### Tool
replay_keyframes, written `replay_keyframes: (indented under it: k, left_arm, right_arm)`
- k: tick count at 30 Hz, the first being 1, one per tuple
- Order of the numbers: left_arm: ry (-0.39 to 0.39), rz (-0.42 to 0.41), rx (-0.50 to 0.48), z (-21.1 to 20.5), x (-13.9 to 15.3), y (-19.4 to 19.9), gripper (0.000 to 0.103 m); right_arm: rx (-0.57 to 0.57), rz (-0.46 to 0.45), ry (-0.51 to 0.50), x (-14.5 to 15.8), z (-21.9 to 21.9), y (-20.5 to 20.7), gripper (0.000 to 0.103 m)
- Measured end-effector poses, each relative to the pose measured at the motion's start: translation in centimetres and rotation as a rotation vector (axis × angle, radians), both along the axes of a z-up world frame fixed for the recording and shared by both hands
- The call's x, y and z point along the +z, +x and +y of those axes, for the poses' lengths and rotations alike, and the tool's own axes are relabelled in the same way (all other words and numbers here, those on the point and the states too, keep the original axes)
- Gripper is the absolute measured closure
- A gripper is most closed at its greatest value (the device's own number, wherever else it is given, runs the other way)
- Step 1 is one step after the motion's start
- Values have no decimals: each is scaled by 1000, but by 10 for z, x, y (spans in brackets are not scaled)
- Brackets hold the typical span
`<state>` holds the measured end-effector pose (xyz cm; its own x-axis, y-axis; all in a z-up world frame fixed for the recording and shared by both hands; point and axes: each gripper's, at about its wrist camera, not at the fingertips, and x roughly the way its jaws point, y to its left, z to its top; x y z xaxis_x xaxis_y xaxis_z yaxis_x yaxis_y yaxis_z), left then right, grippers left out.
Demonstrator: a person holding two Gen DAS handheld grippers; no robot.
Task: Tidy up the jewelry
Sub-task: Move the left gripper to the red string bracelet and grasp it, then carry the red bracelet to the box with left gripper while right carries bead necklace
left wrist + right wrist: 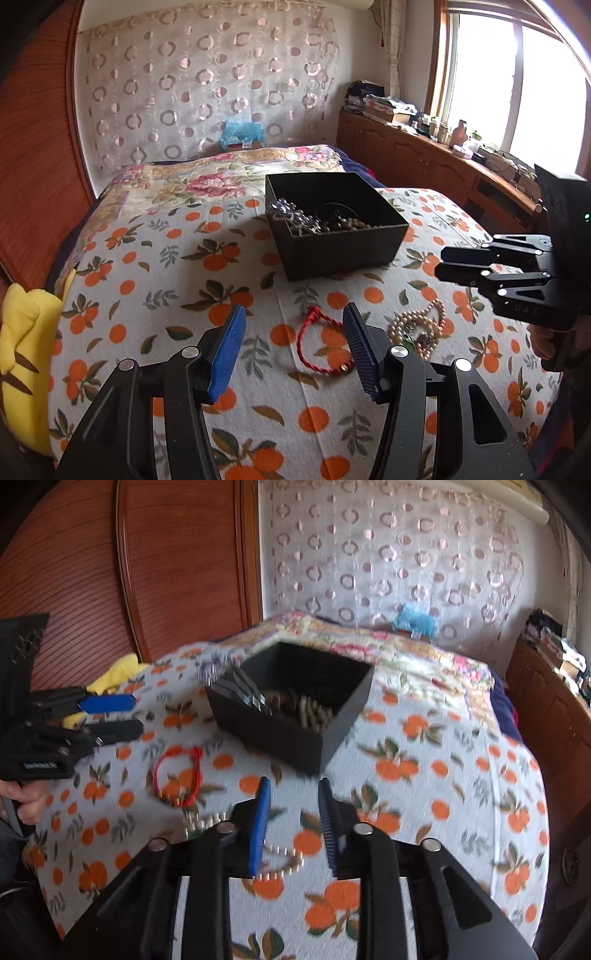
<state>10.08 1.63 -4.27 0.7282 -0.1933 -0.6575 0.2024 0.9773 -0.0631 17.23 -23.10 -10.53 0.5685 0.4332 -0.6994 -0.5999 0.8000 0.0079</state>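
My left gripper, jaws well apart and empty, hangs over the red cord bracelet on the bed's orange-print cover. My right gripper, jaws narrowly parted, holds nothing; the pearl necklace lies beneath it. Beyond both stands the black box of jewelry, open-topped. A yellow cloth sits at the bed's left edge.

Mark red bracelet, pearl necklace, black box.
red bracelet (314, 343), left wrist view, cord loop's left side.
pearl necklace (424, 317), left wrist view, upper bead strand.
black box (347, 251), left wrist view, front outer wall.
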Motion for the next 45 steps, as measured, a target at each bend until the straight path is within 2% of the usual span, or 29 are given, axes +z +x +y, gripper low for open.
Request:
replay_keyframes:
  k: [5, 10, 19, 28, 31, 36, 40, 41, 42, 45]
  left_arm:
    - [3, 19, -12, -4, -6, -10, 51]
    - [14, 55, -18, -5, -17, -9, 51]
    - [39, 105, -6, -8, -33, 8, 51]
    - [67, 121, -19, -18, -37, 24, 51]
    - [62, 135, -18, -19, -39, 29, 59]
    - [58, 143, -11, -18, -42, 32, 65]
    - [50, 148, -19, -18, -42, 32, 101]
    - [44, 147, -25, -18, -40, 31, 101]
    - [43, 129, -24, -17, -37, 28, 101]
    - [35, 91, -17, -15, -26, 19, 101]
  right_arm:
    - [15, 64, -49, -22, -2, -3, 74]
    - [2, 78, -91, -36, -2, -2, 74]
    - [-7, 70, -72, -38, -3, -4, 75]
    - [-7, 66, -77, -38, -4, -4, 75]
    - [-7, 64, -79, -38, -4, -5, 75]
    - [-6, 64, -78, -38, -4, -5, 76]
    - [5, 60, -81, -37, -3, -6, 87]
    - [10, 58, -84, -37, -2, -6, 89]
    - [18, 54, -89, -37, 0, -8, 98]
    - [26, 42, -108, -36, 3, -9, 98]
